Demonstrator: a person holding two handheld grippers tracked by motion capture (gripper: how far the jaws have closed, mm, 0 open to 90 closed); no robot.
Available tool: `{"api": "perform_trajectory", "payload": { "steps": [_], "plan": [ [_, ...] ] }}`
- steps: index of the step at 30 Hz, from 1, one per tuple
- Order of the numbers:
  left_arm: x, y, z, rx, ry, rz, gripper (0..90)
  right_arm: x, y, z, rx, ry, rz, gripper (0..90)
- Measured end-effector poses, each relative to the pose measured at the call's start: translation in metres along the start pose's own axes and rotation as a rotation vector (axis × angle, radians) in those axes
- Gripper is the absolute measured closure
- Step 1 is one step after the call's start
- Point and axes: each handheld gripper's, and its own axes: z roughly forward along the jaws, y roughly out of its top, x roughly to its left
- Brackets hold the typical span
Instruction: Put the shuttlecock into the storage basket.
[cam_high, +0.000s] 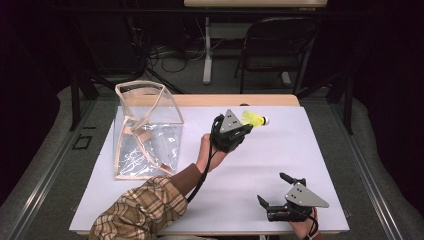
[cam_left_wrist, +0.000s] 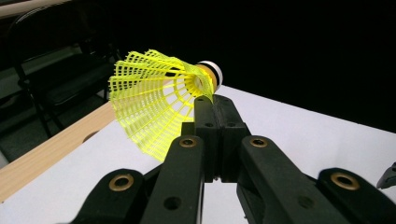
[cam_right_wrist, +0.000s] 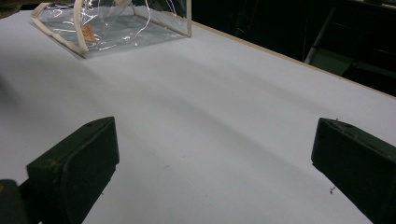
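Shuttlecock (cam_left_wrist: 159, 100), yellow plastic skirt with a white-and-black cork end, is clamped at the edge of its skirt, near the cork end, by the left hand-held gripper (cam_left_wrist: 211, 103). The jaws are fully closed on it, and it is carried clear of the worktop (cam_high: 280, 155). In the high view the shuttlecock (cam_high: 254, 119) sits well to the right of the clear plastic bag (cam_high: 145, 130), nearer the far edge of the worktop than the bag's base.

Step in hand, as judged: transport after pick-up, with the bag as the probable destination. The bag stands upright with its beige-trimmed mouth open at the top.

Next move calls for:
- carrying the shuttlecock leftward to a point above the bag's mouth;
- keeping the grip firm, since the mesh skirt is light and flexible and may slip or deform;
- clearing the bag's rim, which could fold or tip if struck.

The right hand-held gripper (cam_high: 276, 191) rests low, well to the right of the bag and near the front edge of the worktop. Its jaws stand wide apart with nothing between them. It may be needed to steady the bag.

Limits of view:
- How deep the jaws bite into the skirt is hidden behind the jaw tips.
- The bag holds a small orange-brown item (cam_right_wrist: 87, 31); glare on the plastic prevents identification.
- The bag's upper part is cut off in the right gripper view.
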Motion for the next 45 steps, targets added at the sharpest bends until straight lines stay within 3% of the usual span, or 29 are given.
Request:
{"api": "perform_trajectory", "payload": {
  "steps": [45],
  "plan": [
    [0.045, 0.004, -0.033, -0.032, 0.112, -0.013, 90.0, 0.000, 0.000, 0.000, 0.006, -0.002, 0.000, 0.3]
  ]
}}
